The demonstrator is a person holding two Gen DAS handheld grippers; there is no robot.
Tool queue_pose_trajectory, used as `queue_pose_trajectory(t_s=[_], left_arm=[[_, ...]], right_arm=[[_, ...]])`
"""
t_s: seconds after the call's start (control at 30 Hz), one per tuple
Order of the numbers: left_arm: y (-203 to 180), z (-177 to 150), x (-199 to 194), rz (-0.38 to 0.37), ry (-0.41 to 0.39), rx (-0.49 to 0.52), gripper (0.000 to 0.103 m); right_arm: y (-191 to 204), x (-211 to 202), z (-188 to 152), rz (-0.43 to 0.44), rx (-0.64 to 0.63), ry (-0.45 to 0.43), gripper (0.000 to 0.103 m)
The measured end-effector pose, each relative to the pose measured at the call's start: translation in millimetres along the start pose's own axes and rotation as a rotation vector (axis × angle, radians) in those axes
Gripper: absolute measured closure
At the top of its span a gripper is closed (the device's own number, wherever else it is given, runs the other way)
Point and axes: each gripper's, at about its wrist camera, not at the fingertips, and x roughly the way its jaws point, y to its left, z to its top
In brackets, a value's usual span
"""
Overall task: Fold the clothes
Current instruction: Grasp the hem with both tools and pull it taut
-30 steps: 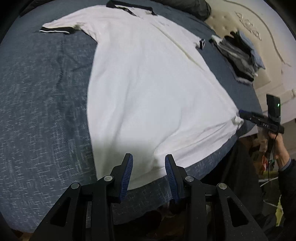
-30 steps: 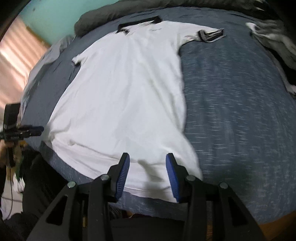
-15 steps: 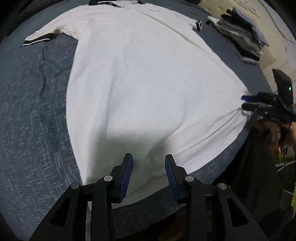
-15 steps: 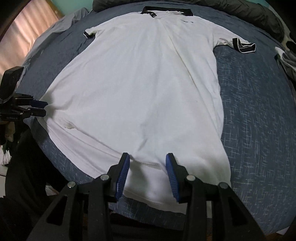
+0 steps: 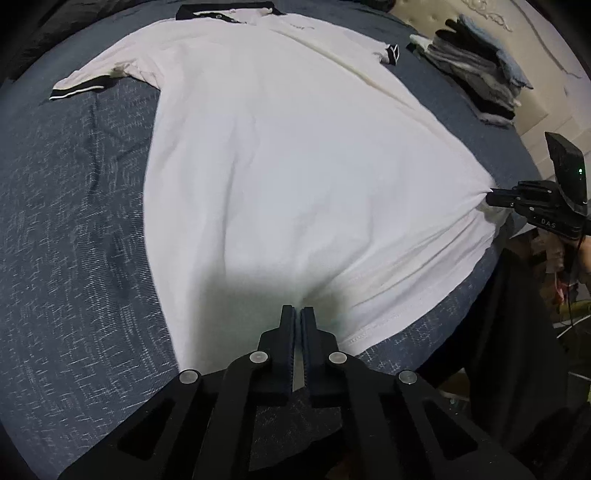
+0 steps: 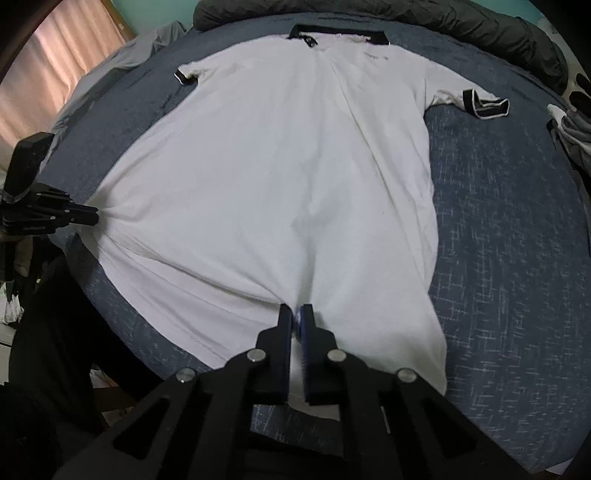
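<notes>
1. The white polo shirt lies flat on the blue bed, collar at the end far from both grippers, hem nearest them.
2. The left gripper is clenched on the hem, cloth pinched between its pads.
3. The right gripper is clenched on the hem too, puckering the fabric ahead of it.
4. A stack of folded clothes sits beyond the right gripper, past the shirt's right sleeve.
</notes>
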Motion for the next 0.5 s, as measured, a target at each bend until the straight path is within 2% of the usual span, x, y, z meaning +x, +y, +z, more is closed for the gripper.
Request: queue_pose_trajectory(t_s=[0.2,0.33,0.5], left_arm=[[8,1,-31,-0.047,-0.035,-0.008,0.1],[4,3,-46,-0.072,-0.028,0.018,0.1],[-5,-13,-28,-0.069,0.018,0.044,0.1]], right_arm=[[-7,-20,4,0.082,0.034,-0.02,0.099],[-2,-26,5,0.103,0.005,0.006,0.099],[-4,-16,-5,0.124,0.006,0.049,0.099]])
